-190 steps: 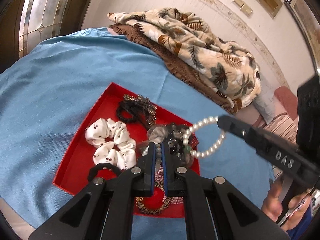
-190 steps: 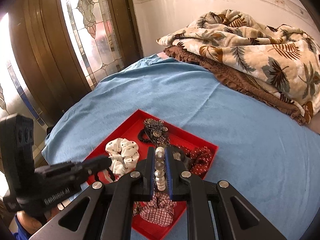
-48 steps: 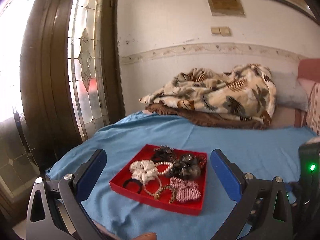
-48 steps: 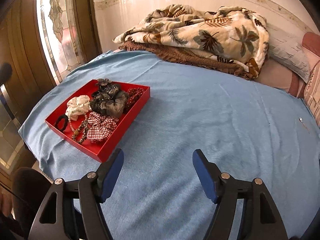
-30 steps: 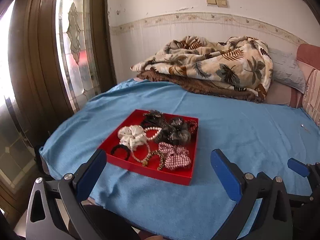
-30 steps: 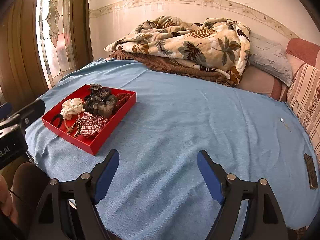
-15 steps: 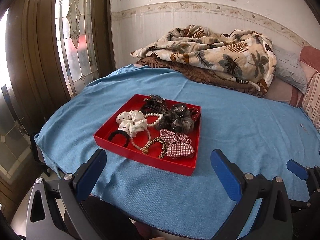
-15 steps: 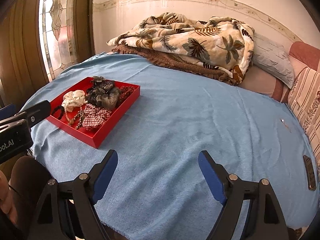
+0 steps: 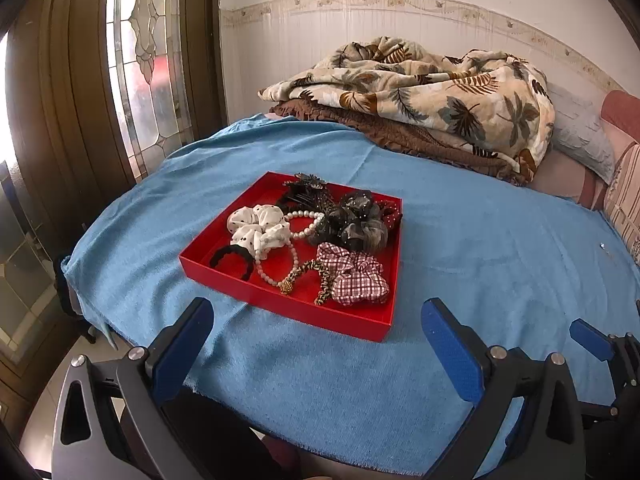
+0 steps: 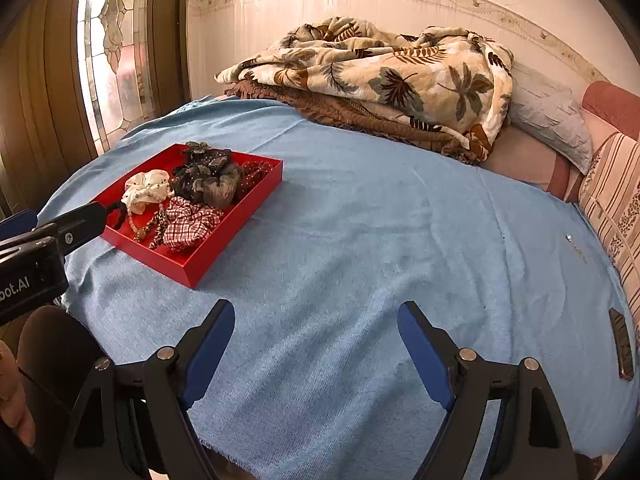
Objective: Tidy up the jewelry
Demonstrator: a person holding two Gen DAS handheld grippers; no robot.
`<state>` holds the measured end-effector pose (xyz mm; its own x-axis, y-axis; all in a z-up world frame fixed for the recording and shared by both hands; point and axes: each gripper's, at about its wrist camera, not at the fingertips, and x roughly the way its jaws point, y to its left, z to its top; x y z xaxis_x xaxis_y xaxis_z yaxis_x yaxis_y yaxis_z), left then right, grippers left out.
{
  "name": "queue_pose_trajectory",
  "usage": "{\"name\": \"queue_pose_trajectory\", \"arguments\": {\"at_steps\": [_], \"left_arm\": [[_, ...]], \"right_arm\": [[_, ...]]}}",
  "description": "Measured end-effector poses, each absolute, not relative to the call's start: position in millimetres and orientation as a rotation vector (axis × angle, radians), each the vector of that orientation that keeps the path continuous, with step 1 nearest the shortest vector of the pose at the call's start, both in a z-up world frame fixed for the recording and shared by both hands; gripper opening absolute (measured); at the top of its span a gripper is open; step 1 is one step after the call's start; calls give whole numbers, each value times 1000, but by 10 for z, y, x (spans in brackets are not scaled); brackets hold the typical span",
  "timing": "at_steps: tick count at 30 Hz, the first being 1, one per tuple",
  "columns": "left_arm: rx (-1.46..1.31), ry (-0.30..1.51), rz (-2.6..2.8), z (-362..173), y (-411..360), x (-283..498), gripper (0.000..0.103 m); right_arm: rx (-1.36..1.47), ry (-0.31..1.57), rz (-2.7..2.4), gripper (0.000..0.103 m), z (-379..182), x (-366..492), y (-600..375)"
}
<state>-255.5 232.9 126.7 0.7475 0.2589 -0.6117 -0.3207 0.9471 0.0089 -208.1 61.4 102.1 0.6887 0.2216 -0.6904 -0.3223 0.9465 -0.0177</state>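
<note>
Tray (image 9: 280, 294) beyond spread left fingers (image 9: 182, 344)

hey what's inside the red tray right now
The red tray holds a white dotted scrunchie, plaid scrunchie, grey scrunchies, pearl bracelet and black hair tie. Anything beneath the pile is hidden.

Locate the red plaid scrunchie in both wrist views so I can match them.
Left wrist: plaid scrunchie sits just right of centre, in the near right corner of the red tray.
Right wrist: plaid scrunchie sits left of centre, again in the tray's near corner.
Shared landmark: the leaf-print blanket piled at the far edge of the blue cloth.
</note>
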Motion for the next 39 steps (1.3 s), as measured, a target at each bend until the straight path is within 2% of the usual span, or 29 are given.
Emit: {"name": "queue_pose_trajectory", "arguments": {"at_steps": [39], "left_arm": [[-159, 717, 315, 1112, 2476, -2520, 103]], "right_arm": [[-178, 772, 344, 88, 925, -2116, 783]]}}
